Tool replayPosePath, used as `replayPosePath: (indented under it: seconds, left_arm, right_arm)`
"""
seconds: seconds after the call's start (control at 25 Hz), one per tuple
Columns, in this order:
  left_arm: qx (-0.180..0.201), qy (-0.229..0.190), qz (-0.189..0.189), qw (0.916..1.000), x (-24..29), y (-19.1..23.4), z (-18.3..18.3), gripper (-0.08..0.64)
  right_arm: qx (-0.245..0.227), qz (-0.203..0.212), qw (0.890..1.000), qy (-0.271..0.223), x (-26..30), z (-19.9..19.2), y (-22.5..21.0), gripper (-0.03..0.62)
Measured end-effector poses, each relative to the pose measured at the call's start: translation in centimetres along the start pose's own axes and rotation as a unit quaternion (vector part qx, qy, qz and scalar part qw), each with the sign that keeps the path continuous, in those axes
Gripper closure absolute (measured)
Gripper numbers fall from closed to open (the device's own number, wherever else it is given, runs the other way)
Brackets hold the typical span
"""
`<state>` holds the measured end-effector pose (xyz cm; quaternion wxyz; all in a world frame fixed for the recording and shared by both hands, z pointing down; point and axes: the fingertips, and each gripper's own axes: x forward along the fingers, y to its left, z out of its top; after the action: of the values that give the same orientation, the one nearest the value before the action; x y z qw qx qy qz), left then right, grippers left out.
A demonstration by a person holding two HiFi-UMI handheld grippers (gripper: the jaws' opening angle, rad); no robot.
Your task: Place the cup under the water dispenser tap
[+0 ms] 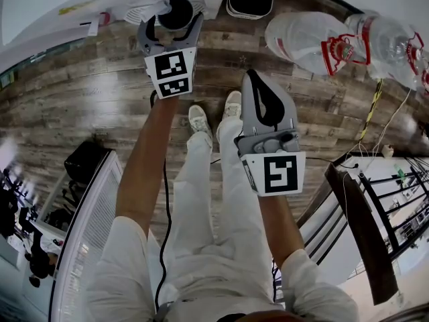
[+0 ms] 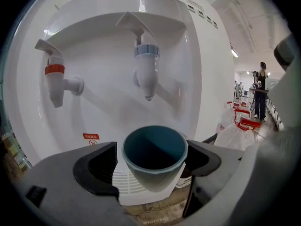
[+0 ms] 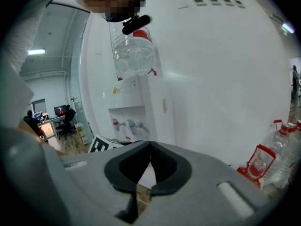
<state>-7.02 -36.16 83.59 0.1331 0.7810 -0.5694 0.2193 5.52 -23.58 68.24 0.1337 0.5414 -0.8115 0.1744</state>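
Since the cup (image 2: 155, 157) seems set on the drip tray (image 2: 123, 185) at 6 o'clock below the blue tap (image 2: 146, 72), the left tongs (image 2: 151, 150) stand spread wide around it, likely for release, while the right tongs (image 3: 149, 147) hang closed, empty, uninvolved.

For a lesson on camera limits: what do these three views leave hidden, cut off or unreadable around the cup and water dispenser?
Left gripper view: print on the small red label of the white water dispenser, too small to read.
Left gripper view: the dispenser's top, cut off by the upper edge.
Head view: sides and base of the blue-grey plastic cup, hidden by its own rim.
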Motion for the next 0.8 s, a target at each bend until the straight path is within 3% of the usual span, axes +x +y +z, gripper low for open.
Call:
replayPosePath:
  seconds: [0.52,0.8]
  left_arm:
    - [-0.005,0.029,-0.004,0.9996,-3.1,-0.6,1.9,0.124]
    - [-0.019,0.017,-0.002,0.9997,-7.3,-1.7,5.7,0.133]
  right_arm:
    - [-0.007,-0.007,1.000,-0.010,-2.2,2.1,0.4,0.591]
    - [0.000,-0.019,1.000,-0.016,-5.1,4.1,0.6,0.591]
